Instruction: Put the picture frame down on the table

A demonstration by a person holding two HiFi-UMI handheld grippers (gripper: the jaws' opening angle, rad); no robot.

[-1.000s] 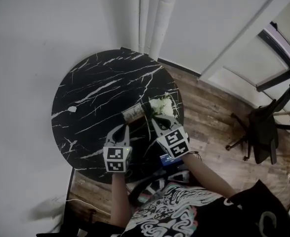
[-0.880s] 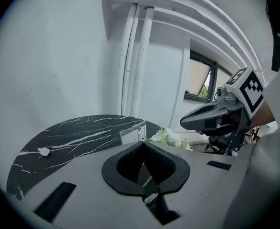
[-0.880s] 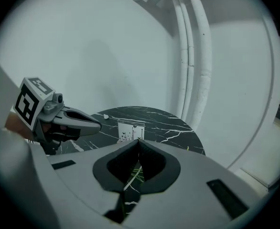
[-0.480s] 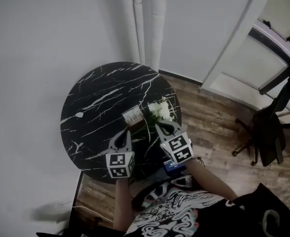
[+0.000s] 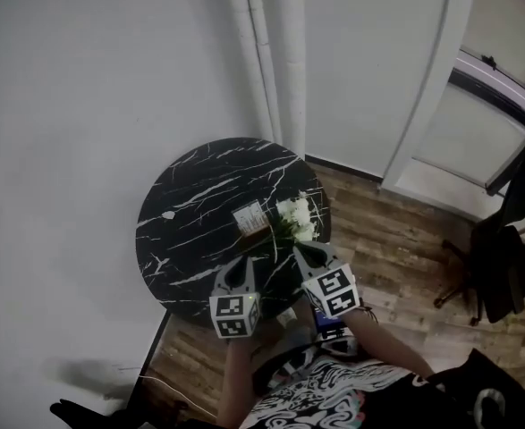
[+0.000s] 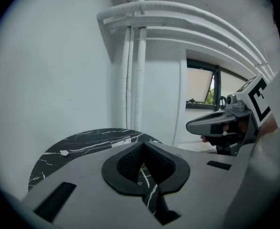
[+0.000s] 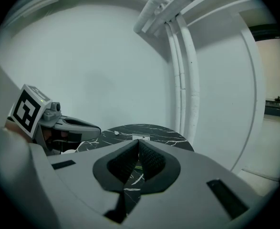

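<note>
The picture frame (image 5: 250, 218) is small, with a pale picture, and rests on the round black marble table (image 5: 190, 231) just left of a bunch of white flowers (image 5: 299, 219). Neither gripper touches it. My left gripper (image 5: 242, 267) hovers over the table's near edge, jaws shut on nothing. My right gripper (image 5: 301, 250) sits beside it at the near right rim, also shut and empty. In the left gripper view the frame (image 6: 121, 142) shows beyond the closed left gripper (image 6: 142, 145). The right gripper view has the frame (image 7: 140, 138) past the closed right gripper (image 7: 138, 142).
A small white scrap (image 5: 168, 214) lies on the table's left part. White pipes (image 5: 275, 52) run up the wall behind the table. A dark office chair (image 5: 503, 271) stands on the wood floor (image 5: 396, 239) at the right. A person's patterned shirt (image 5: 334, 391) fills the bottom.
Both grippers have drawn back from the frame toward the table's near edge. The frame stays on the table by the flowers. The head view has risen, so the table looks smaller.
</note>
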